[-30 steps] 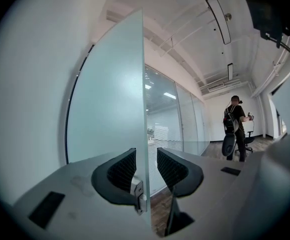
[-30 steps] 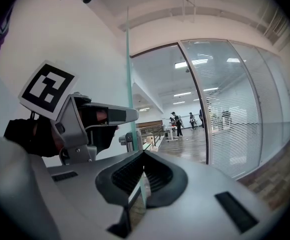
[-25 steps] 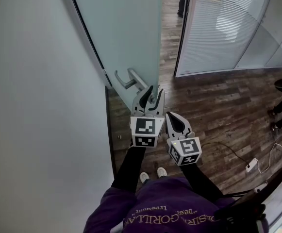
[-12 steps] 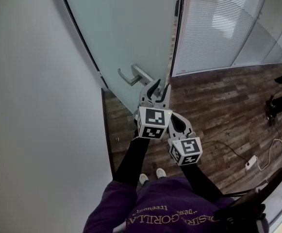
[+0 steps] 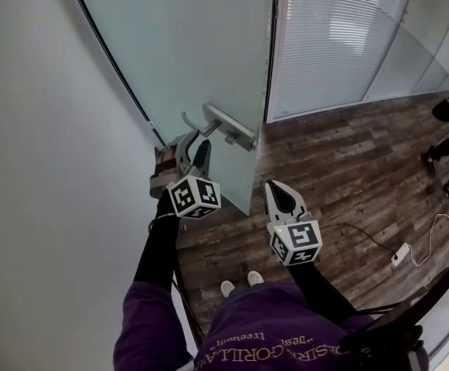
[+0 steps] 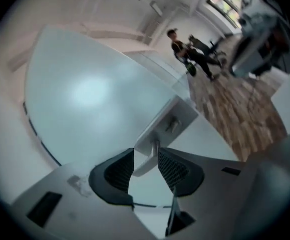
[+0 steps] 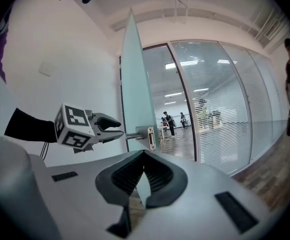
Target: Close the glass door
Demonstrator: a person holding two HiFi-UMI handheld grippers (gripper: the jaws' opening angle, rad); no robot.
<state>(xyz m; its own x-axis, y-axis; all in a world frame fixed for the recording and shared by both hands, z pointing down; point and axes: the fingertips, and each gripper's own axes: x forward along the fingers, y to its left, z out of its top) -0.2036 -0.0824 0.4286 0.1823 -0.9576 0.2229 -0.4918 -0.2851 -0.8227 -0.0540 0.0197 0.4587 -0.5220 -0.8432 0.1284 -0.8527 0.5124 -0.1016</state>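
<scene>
Head view: your left gripper [image 5: 192,147] has rolled and swung left, its jaws now spread around the handle [image 5: 224,127] of the ajar glass door [image 5: 185,45]. Your right gripper [image 5: 279,196] hangs pressed together, empty. Clamping likely comes next.

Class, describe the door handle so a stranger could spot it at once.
The frosted glass door stands beside the white wall. Near its free edge sits a silver lever handle, between the left gripper's open jaws: the only metal on the glass.

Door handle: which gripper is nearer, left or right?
Left. The left gripper has the door handle between its open fingers; the right gripper stands apart to its right, shut.
</scene>
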